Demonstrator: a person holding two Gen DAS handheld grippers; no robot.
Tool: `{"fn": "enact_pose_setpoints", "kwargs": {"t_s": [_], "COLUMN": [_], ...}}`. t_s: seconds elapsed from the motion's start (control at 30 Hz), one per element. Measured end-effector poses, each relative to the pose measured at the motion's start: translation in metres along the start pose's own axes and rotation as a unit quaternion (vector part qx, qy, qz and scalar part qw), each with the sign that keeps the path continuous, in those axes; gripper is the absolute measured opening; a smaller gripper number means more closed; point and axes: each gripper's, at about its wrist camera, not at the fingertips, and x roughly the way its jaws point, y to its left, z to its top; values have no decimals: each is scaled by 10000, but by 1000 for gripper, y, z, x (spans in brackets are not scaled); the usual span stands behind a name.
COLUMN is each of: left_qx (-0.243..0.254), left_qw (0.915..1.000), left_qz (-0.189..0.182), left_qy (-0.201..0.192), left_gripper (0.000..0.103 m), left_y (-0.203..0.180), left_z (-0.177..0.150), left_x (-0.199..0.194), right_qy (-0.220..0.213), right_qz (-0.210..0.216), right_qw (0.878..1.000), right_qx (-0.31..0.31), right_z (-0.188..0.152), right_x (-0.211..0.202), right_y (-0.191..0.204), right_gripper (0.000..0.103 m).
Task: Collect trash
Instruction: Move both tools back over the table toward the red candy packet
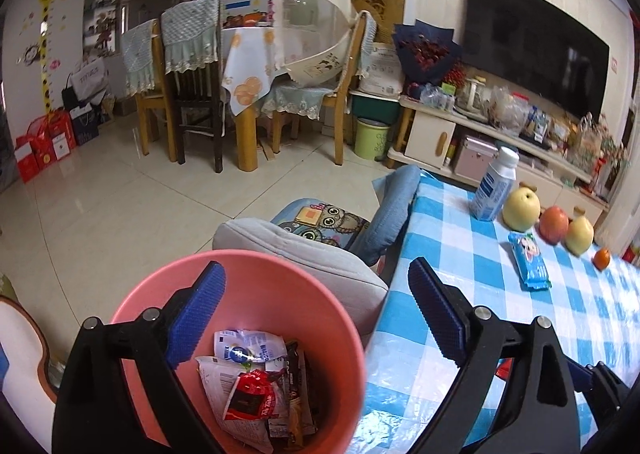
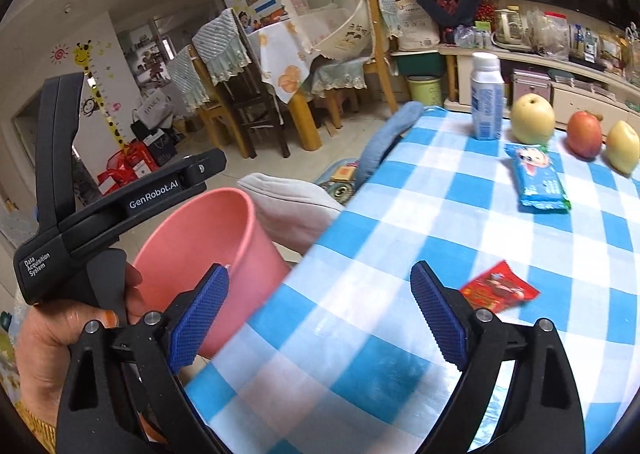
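Observation:
A pink bin (image 1: 280, 294) stands on the floor against the edge of the blue-checked table (image 1: 480, 294). Several crumpled wrappers (image 1: 252, 378) lie inside it. My left gripper (image 1: 316, 314) hangs open above the bin's right rim, nothing between its fingers. In the right wrist view, my right gripper (image 2: 320, 314) is open and empty over the table's near corner. A red wrapper (image 2: 498, 290) lies flat on the cloth just right of its right finger. A blue snack packet (image 2: 540, 182) lies farther back. A hand (image 2: 60, 322) holds the left tool beside the bin (image 2: 240, 238).
A white bottle (image 2: 486, 98), two yellow pears (image 2: 532, 118), a red apple (image 2: 584, 134) and a small orange (image 1: 601, 258) stand along the table's far side. A grey cushion (image 1: 304, 254) and a blue chair (image 1: 392, 210) sit beside the bin. Tiled floor lies beyond.

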Motion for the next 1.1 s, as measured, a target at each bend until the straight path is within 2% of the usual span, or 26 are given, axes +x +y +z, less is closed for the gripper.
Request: {"fn": "enact_pose_setpoints", "kwargs": {"t_s": [0.17,0.5,1.1], "left_qx": [291,804,1203], "left_qw": [9995,9967,9926], "left_qz": [116,12,13], "left_qy": [45,106,189], "left_gripper": [93,93,93], "left_y": [-20,-61,-106], "left_z": [-2,-7,-17], "left_x": [3,7,15], "right_qy": [48,-7,51], "right_qz": [-205,-443,-582], "right_qw": [9997,9989,9974], "right_qx": [79,124,431], "right_z": [-3,-4,-11], "right_x": [-5,-21,-32], "right_y": [-17,-48,-95], "right_gripper": [91,93,93]}}
